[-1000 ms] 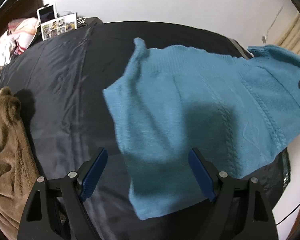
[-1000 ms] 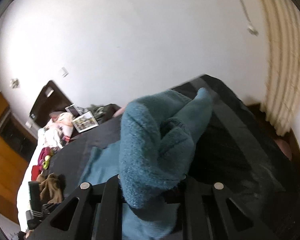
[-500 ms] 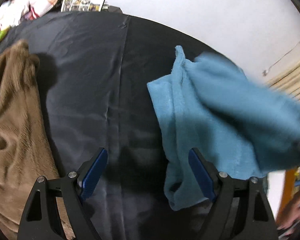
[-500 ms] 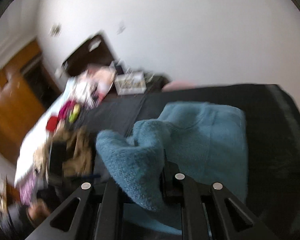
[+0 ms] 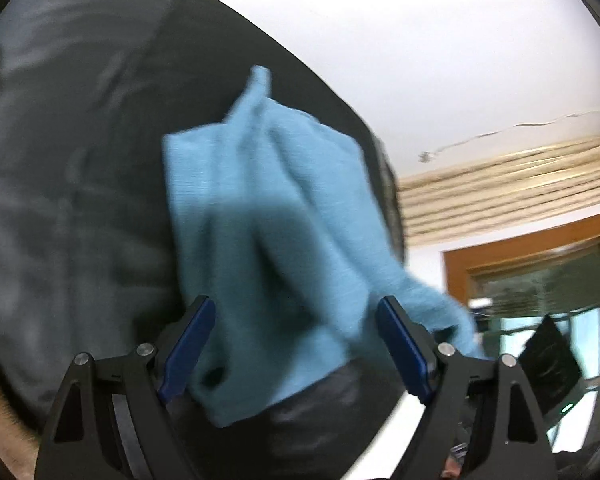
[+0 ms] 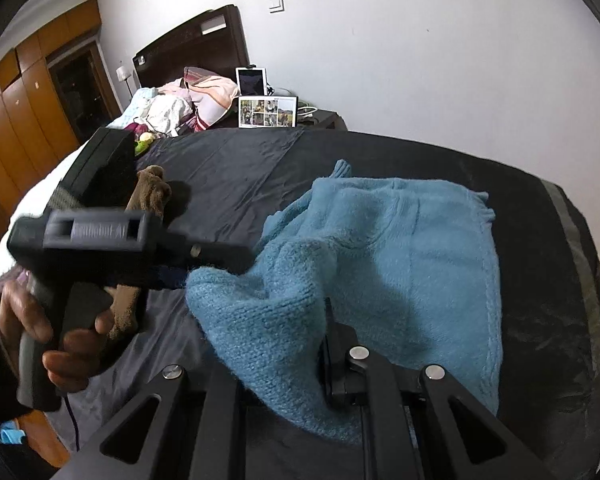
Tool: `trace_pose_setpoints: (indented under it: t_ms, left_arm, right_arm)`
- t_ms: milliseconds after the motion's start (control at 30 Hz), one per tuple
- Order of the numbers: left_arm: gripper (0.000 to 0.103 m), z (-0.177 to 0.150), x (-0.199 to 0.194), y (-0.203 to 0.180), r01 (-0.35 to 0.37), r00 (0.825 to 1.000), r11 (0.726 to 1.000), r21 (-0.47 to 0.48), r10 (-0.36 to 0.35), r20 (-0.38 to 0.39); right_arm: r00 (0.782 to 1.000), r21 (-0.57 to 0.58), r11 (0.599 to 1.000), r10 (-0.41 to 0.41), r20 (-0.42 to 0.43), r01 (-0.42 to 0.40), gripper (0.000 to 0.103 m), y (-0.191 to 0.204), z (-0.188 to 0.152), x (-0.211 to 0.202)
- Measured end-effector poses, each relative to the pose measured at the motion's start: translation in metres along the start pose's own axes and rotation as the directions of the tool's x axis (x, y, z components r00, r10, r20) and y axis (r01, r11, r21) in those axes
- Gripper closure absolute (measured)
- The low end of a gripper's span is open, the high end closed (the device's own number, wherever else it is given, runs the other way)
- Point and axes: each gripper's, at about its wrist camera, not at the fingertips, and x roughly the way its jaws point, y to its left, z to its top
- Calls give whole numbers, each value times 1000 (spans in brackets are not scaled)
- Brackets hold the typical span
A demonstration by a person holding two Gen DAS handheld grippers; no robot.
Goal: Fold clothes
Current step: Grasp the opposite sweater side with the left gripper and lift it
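Note:
A blue knitted sweater (image 6: 412,248) lies on the black bedsheet (image 6: 228,168), partly doubled over itself. My right gripper (image 6: 288,344) is shut on a bunched fold of the sweater and holds it lifted over the garment's near left part; the wool hides its fingertips. In the left wrist view the sweater (image 5: 268,208) is blurred. My left gripper (image 5: 296,344) stands open above its near edge, with cloth showing between the blue pads (image 5: 190,340) and nothing pinched. A person's hand (image 6: 68,344) holds that tool's black body (image 6: 96,236) to the left of the sweater.
A brown garment (image 6: 148,196) lies left of the sweater, partly behind the left tool. Piled clothes (image 6: 180,104), a tablet (image 6: 252,82) and a photo frame (image 6: 268,112) sit at the bed's head. The bed's edge (image 6: 576,240) runs along the right; a wooden wardrobe (image 6: 24,120) stands far left.
The right gripper has carried its bunch of sweater leftward and down over the garment, which is now narrower. The left gripper has swung right, over the sweater's near edge, still open.

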Motion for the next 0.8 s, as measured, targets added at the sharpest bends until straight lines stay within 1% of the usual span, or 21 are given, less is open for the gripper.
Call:
trace_pose_setpoints:
  t_ms: [167, 333, 433, 533, 633, 800]
  left_arm:
    - [17, 21, 19, -8, 69, 996, 997, -45, -72, -50]
    - [16, 35, 31, -12, 86, 994, 993, -82, -91, -58]
    - [16, 50, 37, -11, 118, 991, 984, -132, -126, -50]
    - [16, 60, 42, -11, 141, 986, 975, -173, -154, -68]
    - [16, 61, 40, -10, 142, 984, 975, -172, -159, -85]
    - [16, 56, 22, -5, 155, 982, 971, -182, -171, -74]
  right_arm:
    - [1000, -23, 1000, -12, 8, 12, 89, 2, -2, 0]
    - [1000, -46, 999, -21, 15, 22, 89, 5, -4, 1]
    - [1000, -61, 998, -27, 15, 27, 89, 8, -6, 2]
    - [999, -73, 997, -33, 20, 34, 89, 11, -7, 2]
    - [999, -59, 998, -34, 31, 36, 89, 8, -6, -2]
    - [998, -22, 999, -41, 55, 42, 89, 1, 3, -11]
